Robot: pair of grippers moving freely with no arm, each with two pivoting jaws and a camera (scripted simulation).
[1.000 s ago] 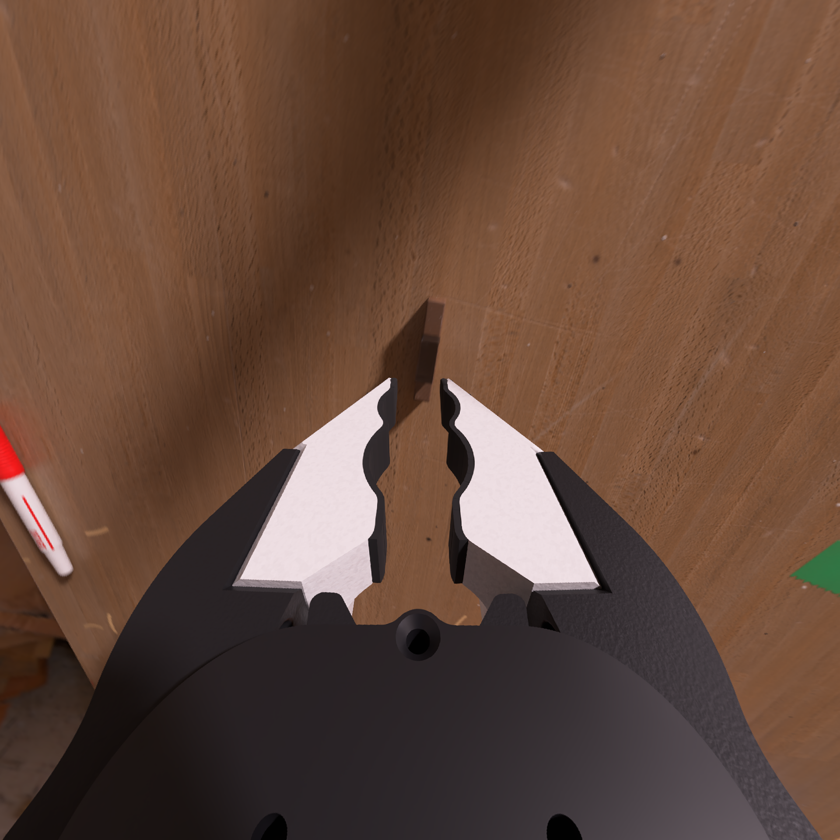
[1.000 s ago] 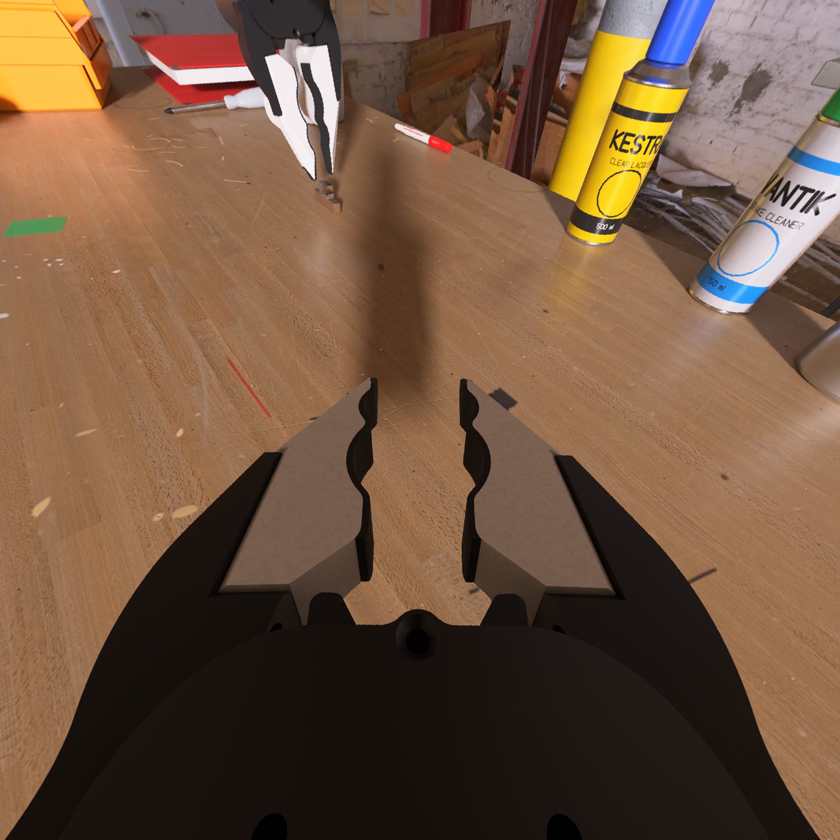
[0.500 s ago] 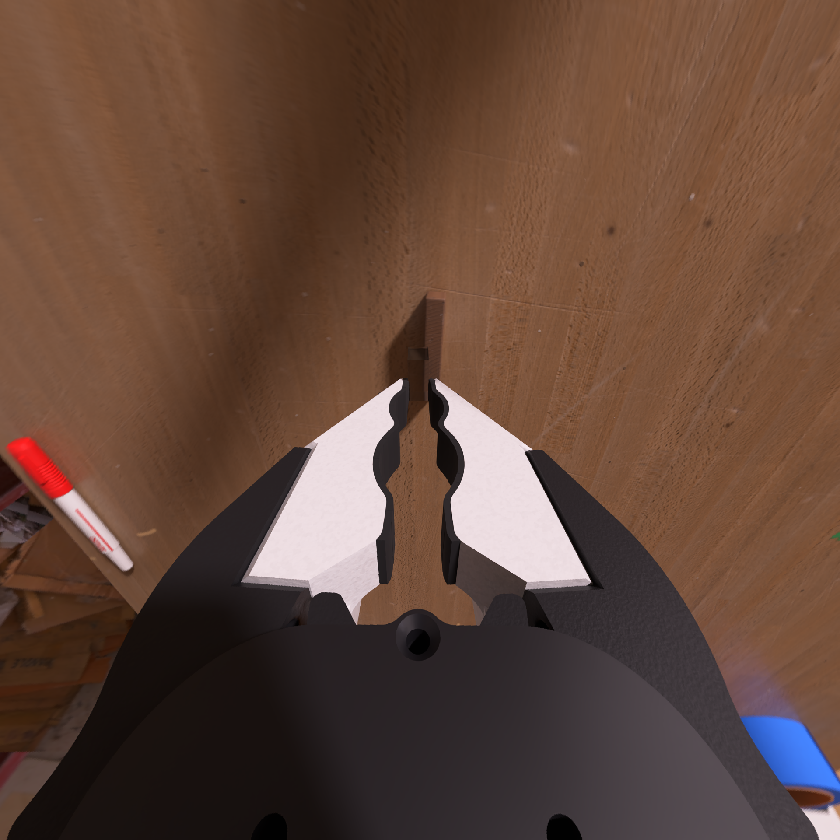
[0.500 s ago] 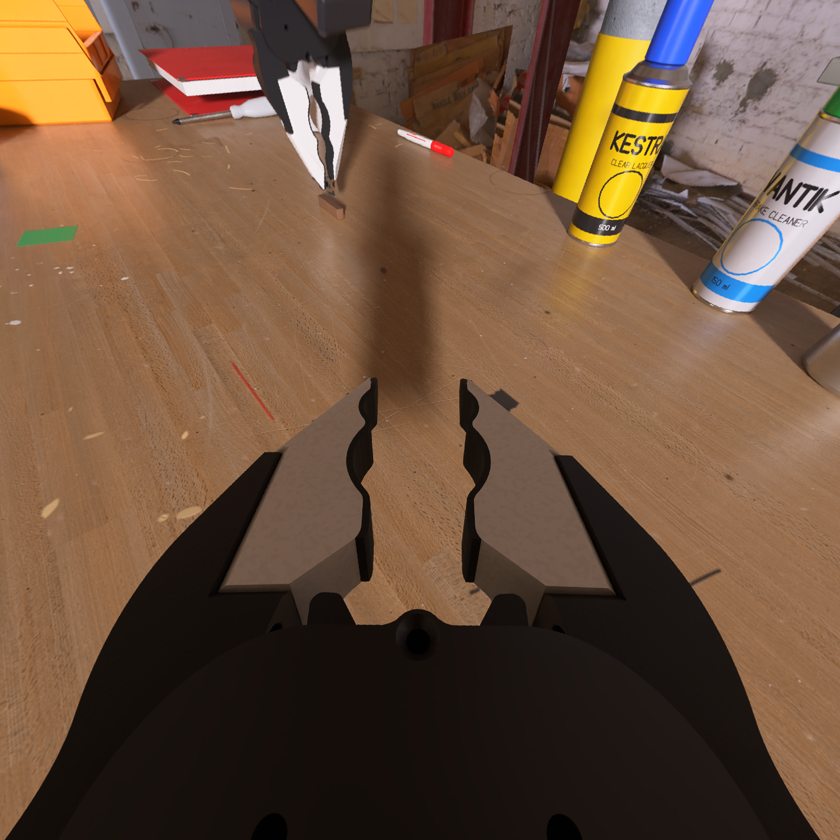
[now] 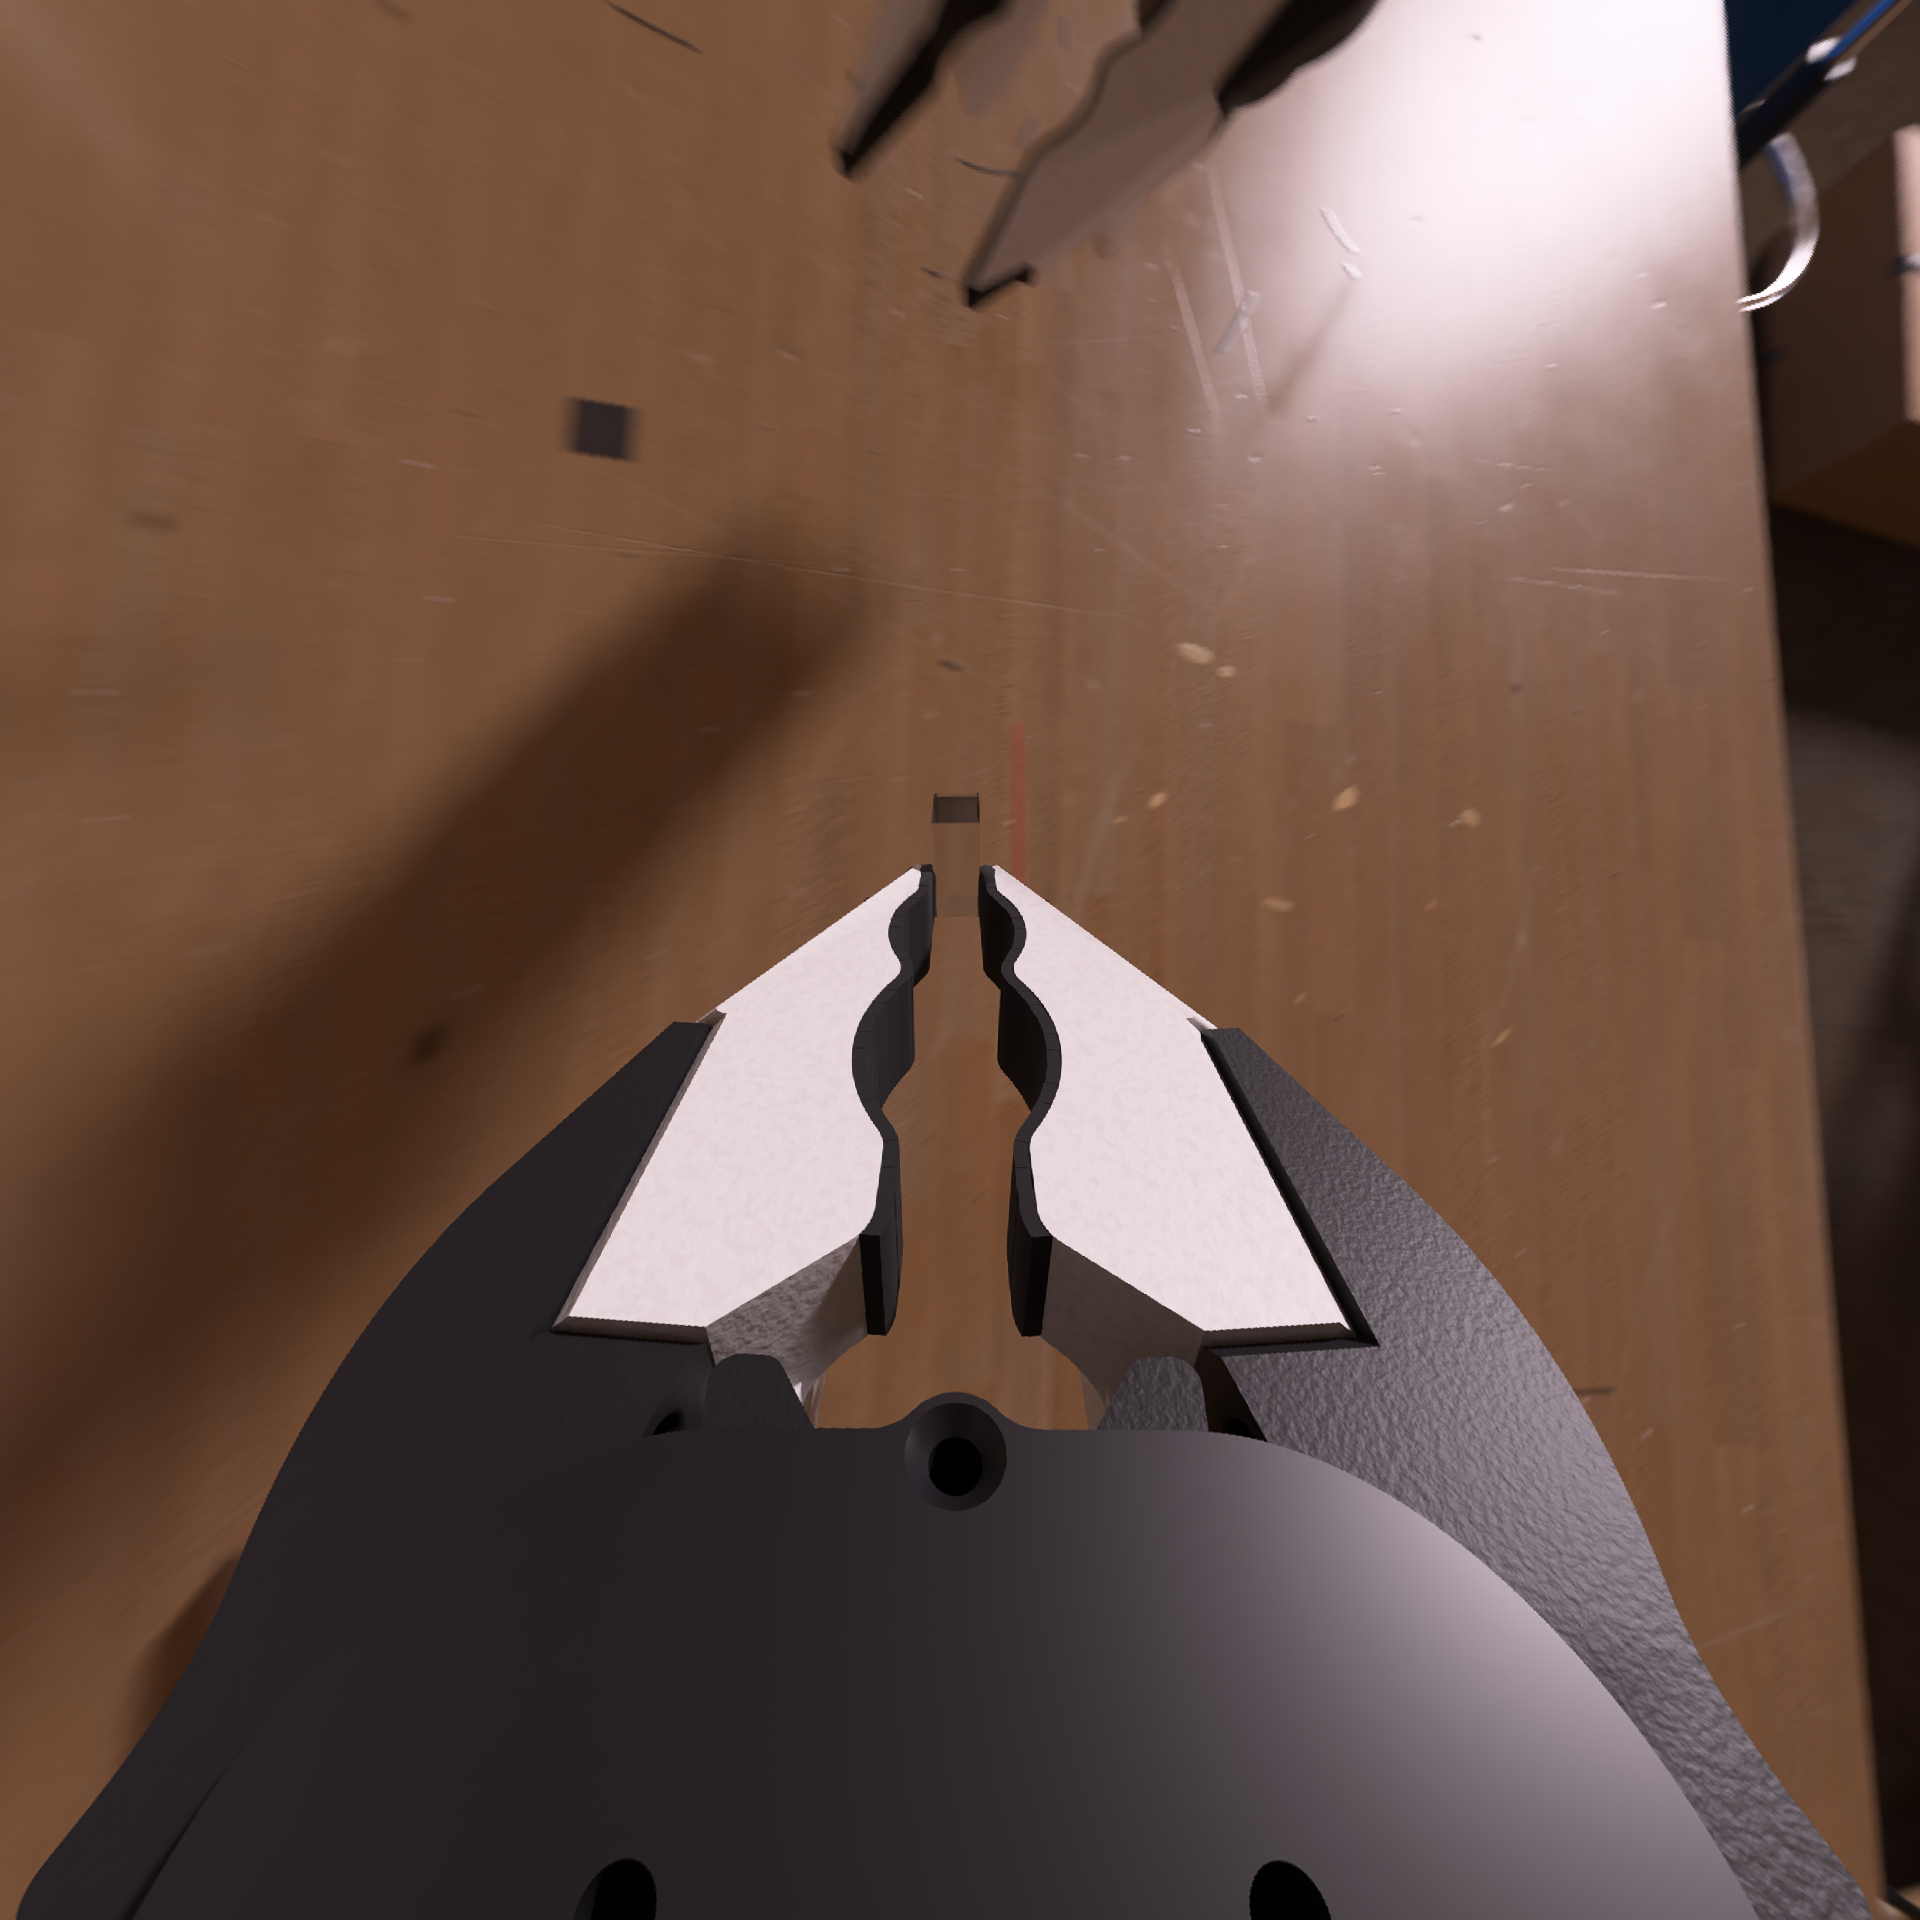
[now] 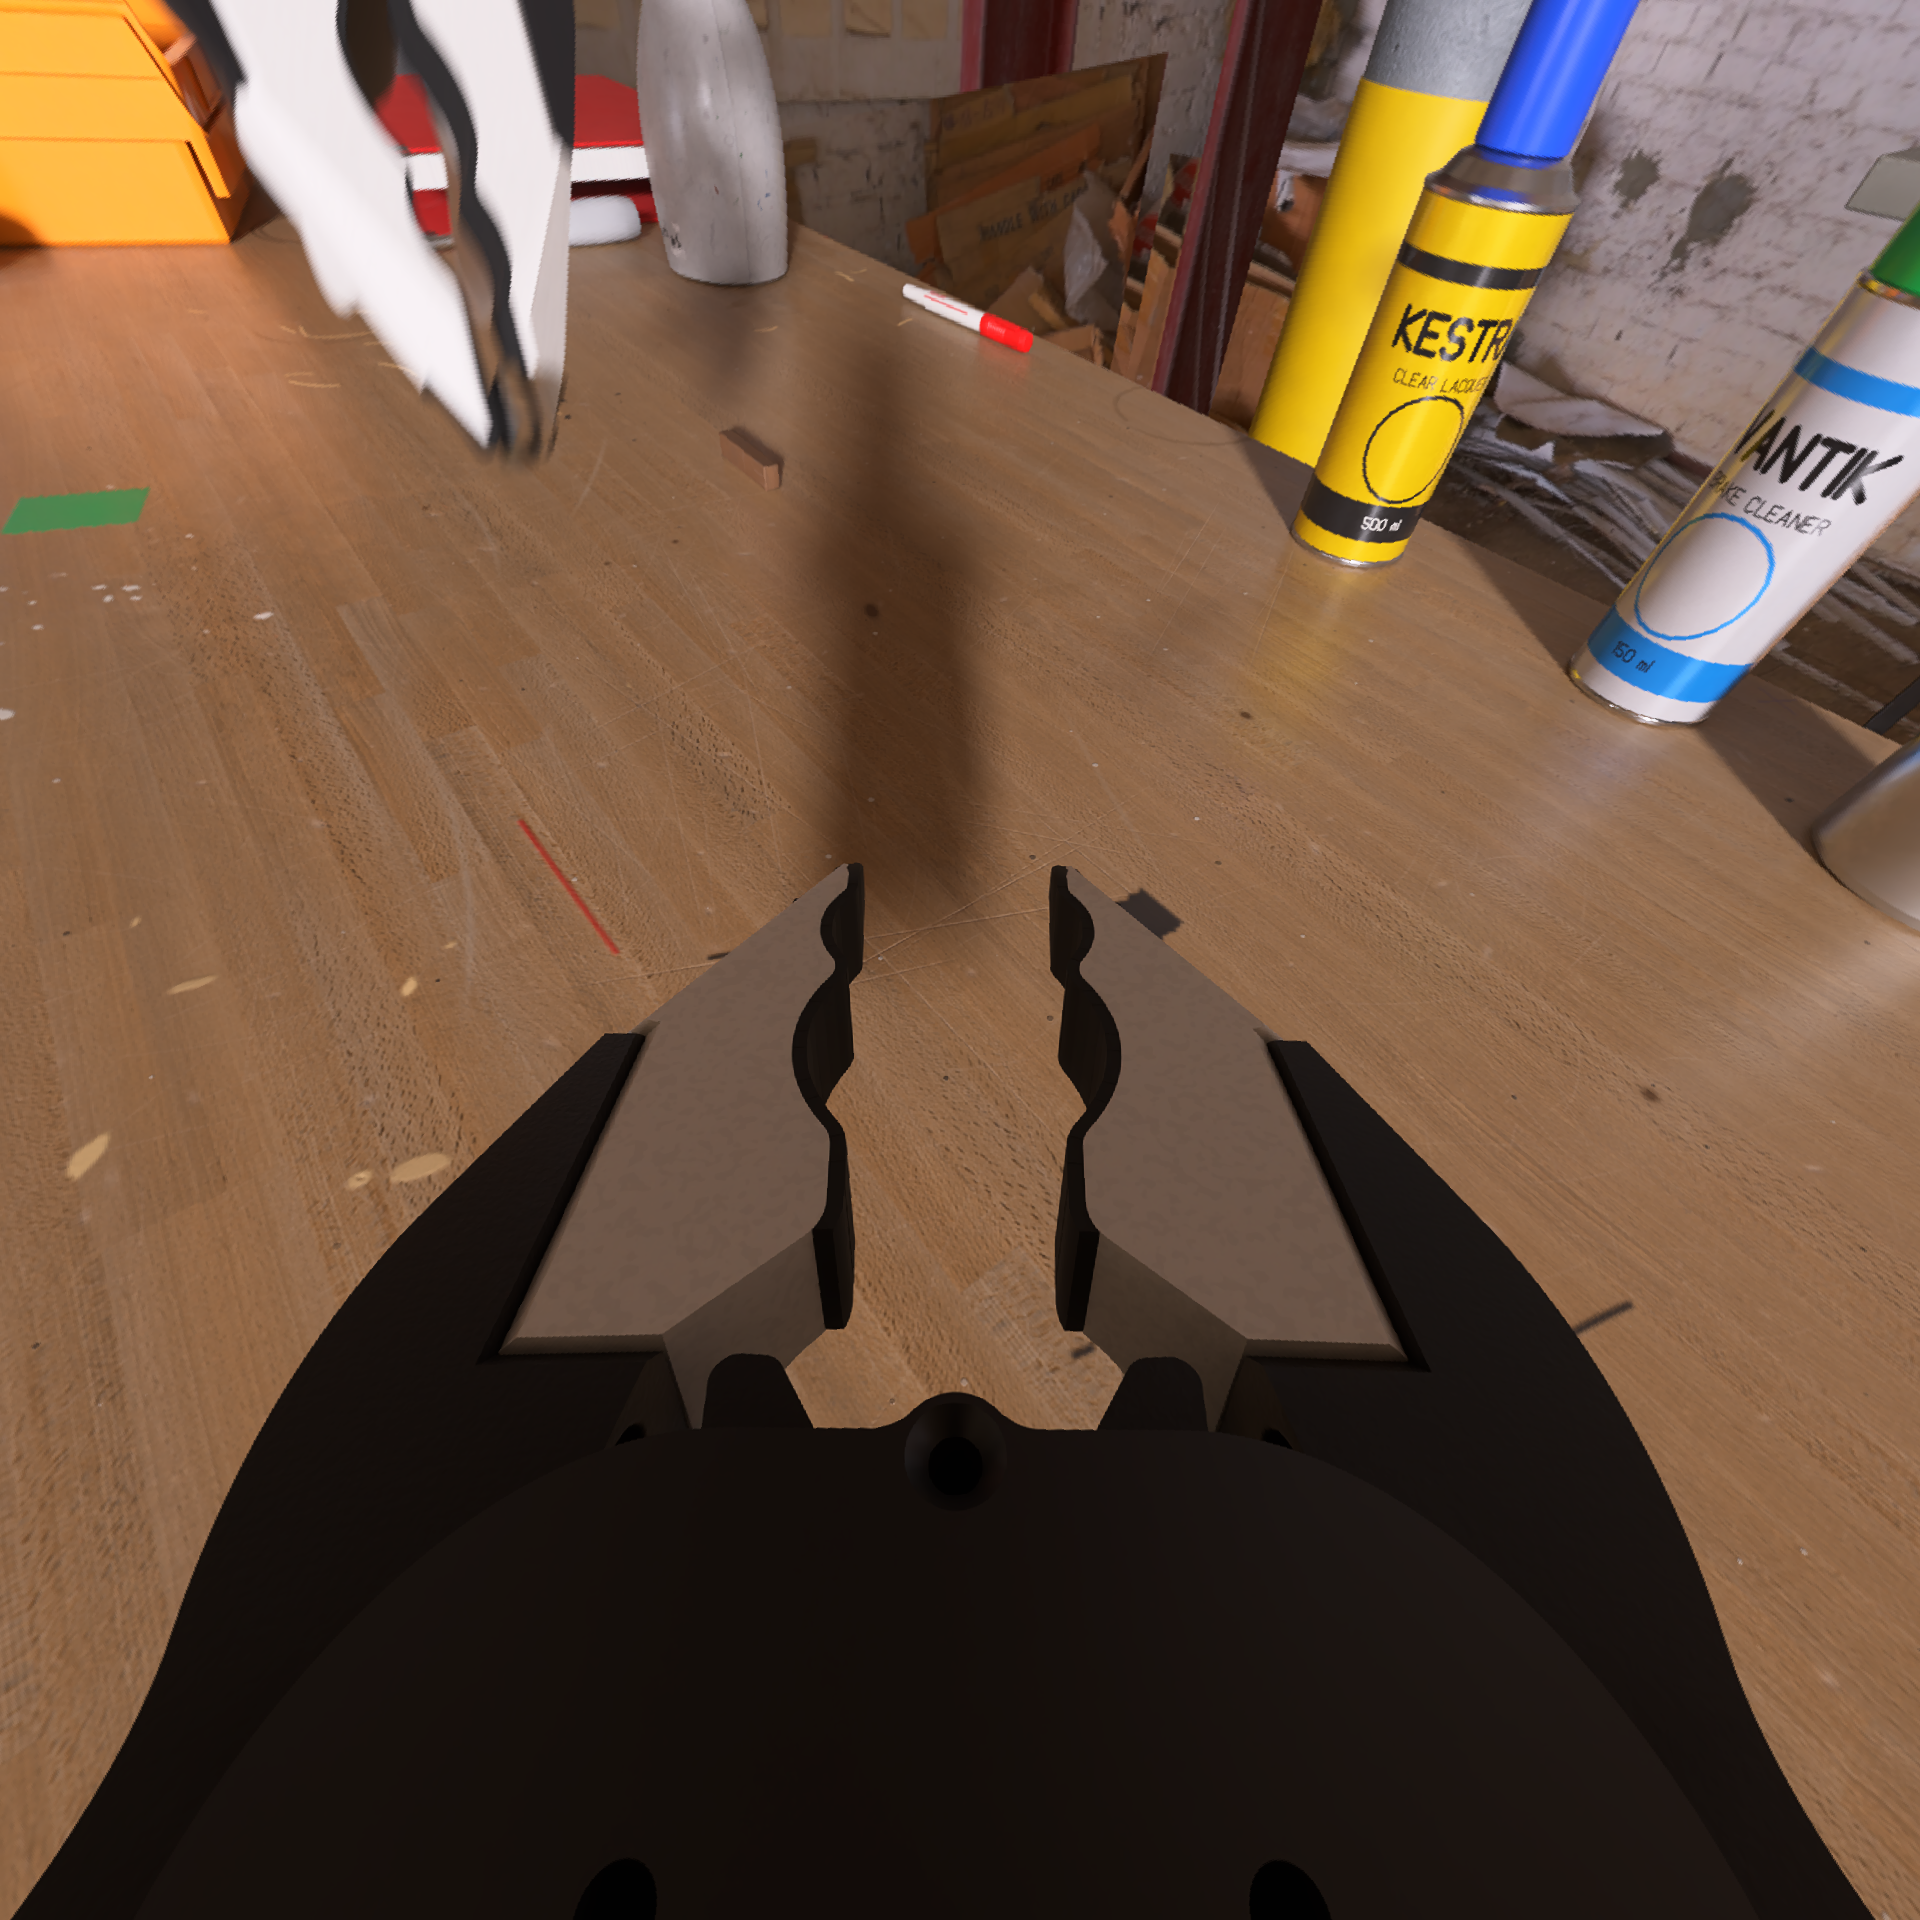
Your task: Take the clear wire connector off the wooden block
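Note:
My left gripper (image 5: 956, 883) is shut on the small clear wire connector (image 5: 956, 831), which sticks out just past its fingertips. In the right wrist view the left gripper (image 6: 514, 416) hangs blurred above the table, up and to the left of the small wooden block (image 6: 750, 457). The block lies bare on the wooden table (image 6: 1039, 644). I cannot make out the connector in that view. My right gripper (image 6: 956, 894) is open and empty low over the table, well in front of the block. It also shows at the top of the left wrist view (image 5: 1039, 135).
A yellow spray can (image 6: 1423, 343) and a white and blue spray can (image 6: 1756, 520) stand at the right. A red-capped marker (image 6: 966, 317), a white bottle shape (image 6: 717, 135), orange boxes (image 6: 104, 135) and a green patch (image 6: 75, 511) lie farther back. The table edge (image 5: 1766, 727) runs along the right.
My left gripper closed on the connector, lifted it off the block, moved up and left of it and turned toward the right gripper. The block stayed down. The right gripper kept still.

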